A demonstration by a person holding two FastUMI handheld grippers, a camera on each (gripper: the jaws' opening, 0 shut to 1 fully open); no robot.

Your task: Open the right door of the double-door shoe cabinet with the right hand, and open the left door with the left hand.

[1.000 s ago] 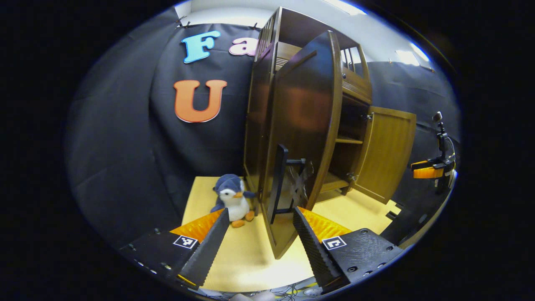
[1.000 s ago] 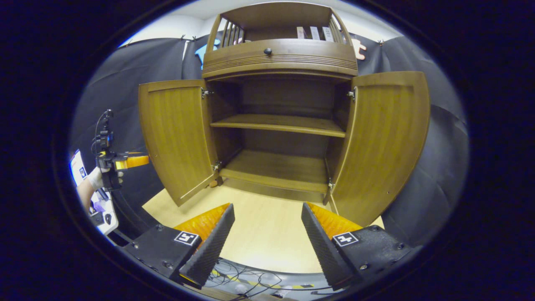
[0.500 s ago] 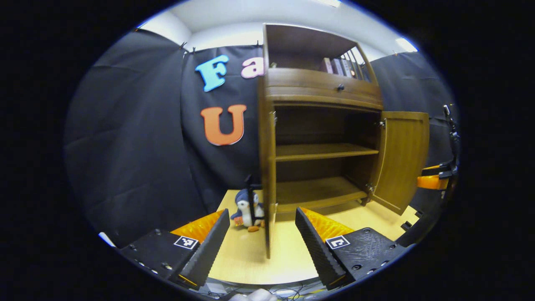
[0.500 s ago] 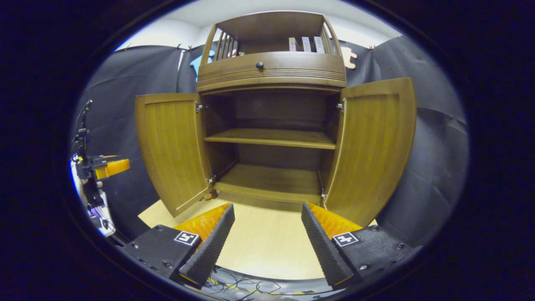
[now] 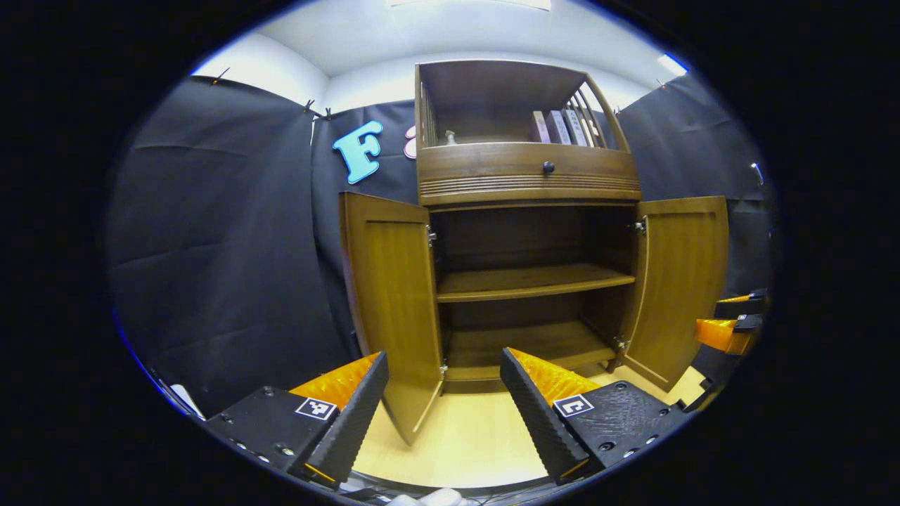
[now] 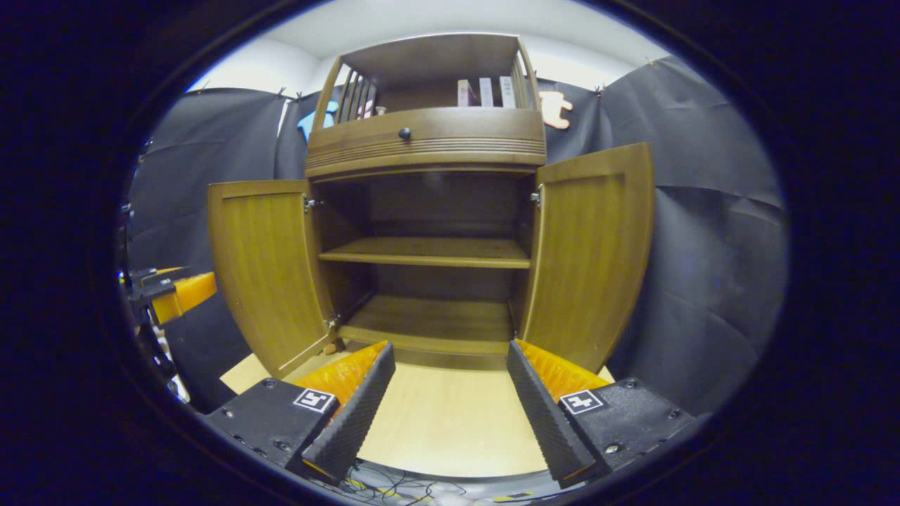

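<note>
Both doors stand swung wide: left door (image 5: 390, 309), right door (image 5: 678, 281) on the cabinet (image 5: 524, 186). The left claw (image 5: 443, 407) and right claw (image 6: 450, 404) hang spread, empty, back from it. The opening looks done; next, only withdrawing.

Light wooden desk (image 5: 478, 436) along the bottom of the frame, shoe cabinet (image 5: 524, 183) standing directly on it at centre, both doors open
</note>
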